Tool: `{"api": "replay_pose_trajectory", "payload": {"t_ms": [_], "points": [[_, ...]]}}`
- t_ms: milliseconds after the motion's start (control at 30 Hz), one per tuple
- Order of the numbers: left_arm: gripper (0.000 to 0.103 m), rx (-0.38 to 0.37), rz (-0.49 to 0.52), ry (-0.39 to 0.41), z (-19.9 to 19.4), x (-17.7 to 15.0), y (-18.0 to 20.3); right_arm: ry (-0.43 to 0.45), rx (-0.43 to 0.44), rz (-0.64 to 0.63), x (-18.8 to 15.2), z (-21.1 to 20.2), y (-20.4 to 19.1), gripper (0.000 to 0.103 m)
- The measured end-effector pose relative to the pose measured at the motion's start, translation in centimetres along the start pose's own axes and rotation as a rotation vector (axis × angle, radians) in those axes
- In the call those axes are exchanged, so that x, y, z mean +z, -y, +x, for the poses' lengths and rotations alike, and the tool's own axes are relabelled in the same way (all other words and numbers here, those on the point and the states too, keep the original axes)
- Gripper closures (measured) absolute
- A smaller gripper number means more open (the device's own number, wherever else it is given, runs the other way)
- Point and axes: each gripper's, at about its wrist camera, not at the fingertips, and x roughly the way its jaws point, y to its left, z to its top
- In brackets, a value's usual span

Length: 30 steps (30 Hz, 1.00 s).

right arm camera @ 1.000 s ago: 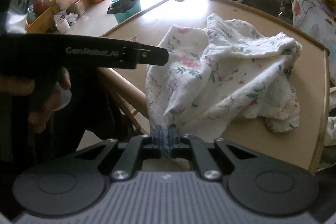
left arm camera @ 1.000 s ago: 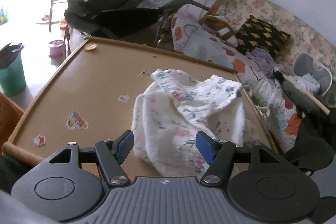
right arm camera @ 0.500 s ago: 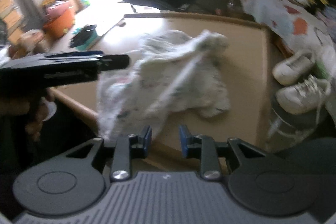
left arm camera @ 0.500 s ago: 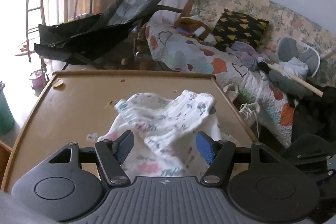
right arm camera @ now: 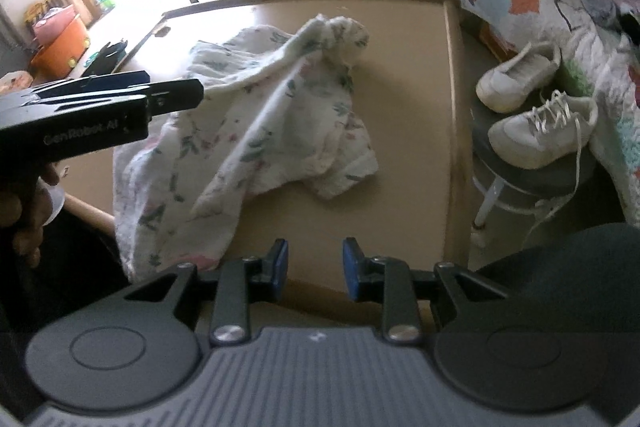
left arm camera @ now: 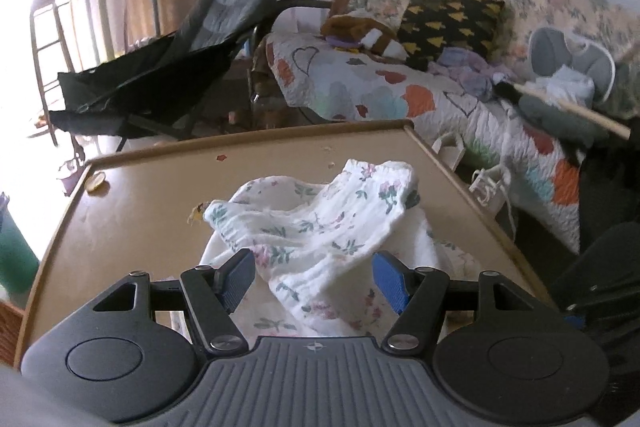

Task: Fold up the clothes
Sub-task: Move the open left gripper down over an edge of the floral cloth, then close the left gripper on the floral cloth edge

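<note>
On the tan table (right arm camera: 408,155) the floral cloth (right arm camera: 256,131) is lying crumpled since my right tongs (right arm camera: 313,263) are just opening off its corner, left tongs (left arm camera: 313,279) hanging apart over it, so I'm needing a fresh grip before any folding.

Garment (right arm camera: 256,131) lies crumpled on worktop (right arm camera: 404,115), ahead and left of right tongs (right arm camera: 314,265), directly ahead of left tongs (left arm camera: 314,277). Near edge of garment hangs over the worktop's front rim. Shoes (right arm camera: 536,107) on stool (right arm camera: 520,183), right of the worktop. Sofa (left arm camera: 460,39) behind and right. Folding chair (left arm camera: 168,67) beyond far edge.
</note>
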Motion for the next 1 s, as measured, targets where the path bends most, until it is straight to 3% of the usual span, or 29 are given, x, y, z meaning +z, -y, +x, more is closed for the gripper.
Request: {"api": "replay_pose_trajectory", "payload": {"t_ms": [300, 500, 567, 733, 1000], "points": [[0.040, 0.017, 0.093, -0.041, 2.4, 0.7, 1.5, -0.016, 0.015, -0.001, -0.1, 0.0, -0.3, 0.074], [0.040, 0.016, 0.104, -0.033, 3.1, 1.1, 1.8, -0.026, 0.020, 0.000, -0.2, 0.1, -0.4, 0.074], [0.059, 0.010, 0.125, -0.043, 3.5, 1.3, 2.1, -0.029, 0.021, 0.001, -0.2, 0.1, -0.4, 0.074], [0.087, 0.004, 0.150, -0.082, 4.3, 1.5, 2.5, -0.034, 0.023, 0.006, -0.2, 0.2, -0.4, 0.074], [0.100, 0.055, 0.075, -0.029, 3.0, 2.5, 0.6, -0.042, 0.025, 0.014, -0.2, 0.3, -0.3, 0.074]]}}
